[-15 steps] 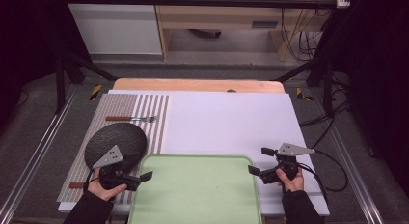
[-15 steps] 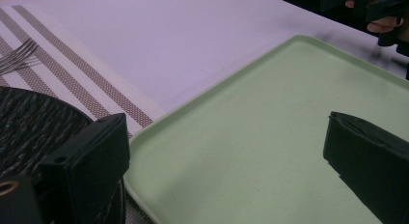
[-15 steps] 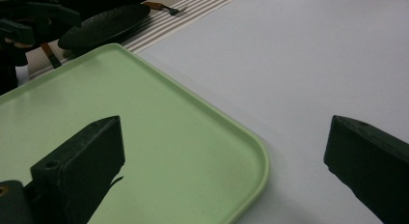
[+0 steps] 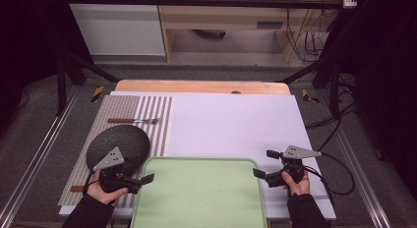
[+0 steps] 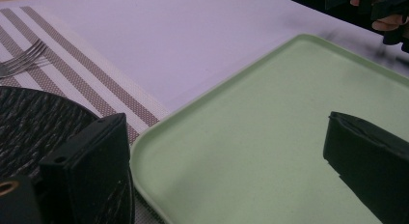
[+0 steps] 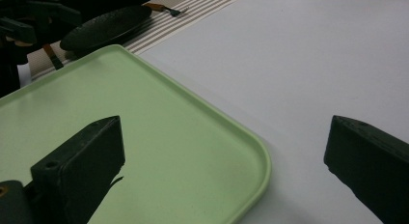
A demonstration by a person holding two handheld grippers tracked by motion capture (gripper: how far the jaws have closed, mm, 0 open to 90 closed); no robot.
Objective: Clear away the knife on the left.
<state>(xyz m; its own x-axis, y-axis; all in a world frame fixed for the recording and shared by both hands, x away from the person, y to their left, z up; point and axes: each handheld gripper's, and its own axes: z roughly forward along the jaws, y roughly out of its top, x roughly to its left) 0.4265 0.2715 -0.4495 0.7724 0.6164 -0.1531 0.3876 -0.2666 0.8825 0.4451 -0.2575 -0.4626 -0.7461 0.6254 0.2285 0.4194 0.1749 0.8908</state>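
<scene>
Flanking the green tray (image 4: 201,198) at the table's near edge: left gripper (image 4: 132,175) and right gripper (image 4: 264,164), both spread wide and empty, aimed inward, probably readying to seize opposite rims

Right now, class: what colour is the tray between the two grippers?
Pale green, plain with no pattern. The tray shows best in the high view.
</scene>
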